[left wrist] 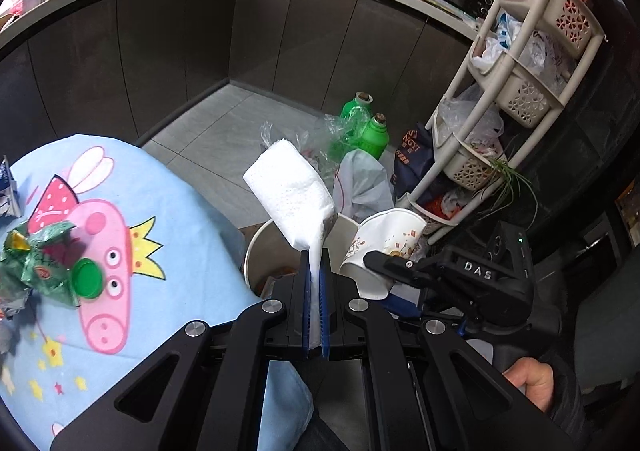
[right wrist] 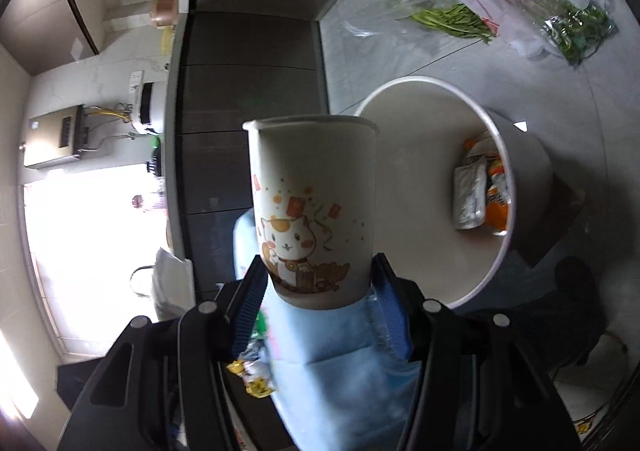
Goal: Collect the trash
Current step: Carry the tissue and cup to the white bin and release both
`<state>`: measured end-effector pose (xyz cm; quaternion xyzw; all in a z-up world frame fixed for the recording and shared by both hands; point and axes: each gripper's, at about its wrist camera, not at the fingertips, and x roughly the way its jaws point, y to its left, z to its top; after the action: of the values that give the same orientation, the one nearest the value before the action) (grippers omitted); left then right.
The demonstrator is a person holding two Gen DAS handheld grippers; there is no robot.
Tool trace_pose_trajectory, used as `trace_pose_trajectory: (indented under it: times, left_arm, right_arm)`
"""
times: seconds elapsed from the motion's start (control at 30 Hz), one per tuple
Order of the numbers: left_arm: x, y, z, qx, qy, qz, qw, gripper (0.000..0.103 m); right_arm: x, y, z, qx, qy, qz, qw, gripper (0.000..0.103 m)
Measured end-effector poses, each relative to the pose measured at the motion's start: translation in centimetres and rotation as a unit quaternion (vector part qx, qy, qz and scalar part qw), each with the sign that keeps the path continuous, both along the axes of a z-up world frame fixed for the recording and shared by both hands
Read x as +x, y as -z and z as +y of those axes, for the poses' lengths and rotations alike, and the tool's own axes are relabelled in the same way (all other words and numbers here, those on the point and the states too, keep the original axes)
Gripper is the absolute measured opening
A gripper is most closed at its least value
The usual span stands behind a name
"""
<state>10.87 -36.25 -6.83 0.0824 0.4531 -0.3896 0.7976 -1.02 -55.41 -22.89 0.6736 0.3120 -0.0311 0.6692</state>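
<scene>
My left gripper (left wrist: 316, 271) is shut on a white paper towel (left wrist: 290, 191) and holds it over the white trash bin (left wrist: 256, 247) beside the table. My right gripper (right wrist: 320, 279) is shut on a white paper cup with a cat print (right wrist: 312, 195); the cup also shows in the left wrist view (left wrist: 384, 247), next to the bin. In the right wrist view the bin (right wrist: 420, 155) lies just right of the cup and holds several wrappers (right wrist: 480, 187). A green wrapper with a green cap (left wrist: 52, 267) lies on the blue cartoon tablecloth (left wrist: 160, 211).
Green bottles (left wrist: 368, 127) and plastic bags (left wrist: 360, 179) lie on the floor beyond the bin. A beige basket rack (left wrist: 516, 91) stands at the right. Dark cabinets (left wrist: 200, 31) line the back. Bagged greens (right wrist: 520, 11) lie on the floor.
</scene>
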Motion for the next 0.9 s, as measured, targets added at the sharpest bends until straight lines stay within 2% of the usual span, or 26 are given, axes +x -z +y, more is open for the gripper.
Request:
trace_pose_trajectory:
  times: [0.3,0.57,0.63,0.7,0.83,0.9]
  left_arm:
    - [1.9,3.2,-2.5,0.012,0.019,0.036,0.9991,0.003]
    - [2.8,4.7,-3.4,0.020,0.025,0.051,0.9982,0.004]
    - [2.7,4.5,-3.5,0.021,0.025,0.039,0.9987,0.014]
    - [2.7,4.2,-3.4,0.019,0.018,0.024,0.9994,0.050]
    - [2.5,3.6,-3.2,0.016,0.019,0.008,0.9997,0.059]
    - [2.4,3.4,-3.1,0.017,0.012,-0.005,0.9998,0.075]
  right_arm:
    - [0.6,2.6,-0.2,-0.045,-0.024,0.044,0.998,0.054]
    - [1.0,1.8,-0.3,-0.097,-0.038,0.050,0.993,0.056]
    - [1.0,1.8,-0.4,-0.095,-0.034,0.047,0.994,0.060]
    - [0.9,1.7,-0.6,-0.099,-0.032,0.046,0.993,0.061]
    - [0.5,1.3,-0.9,-0.109,-0.026,0.041,0.993,0.065]
    - [0.4,0.8,-0.9,-0.119,-0.025,0.038,0.992,0.068]
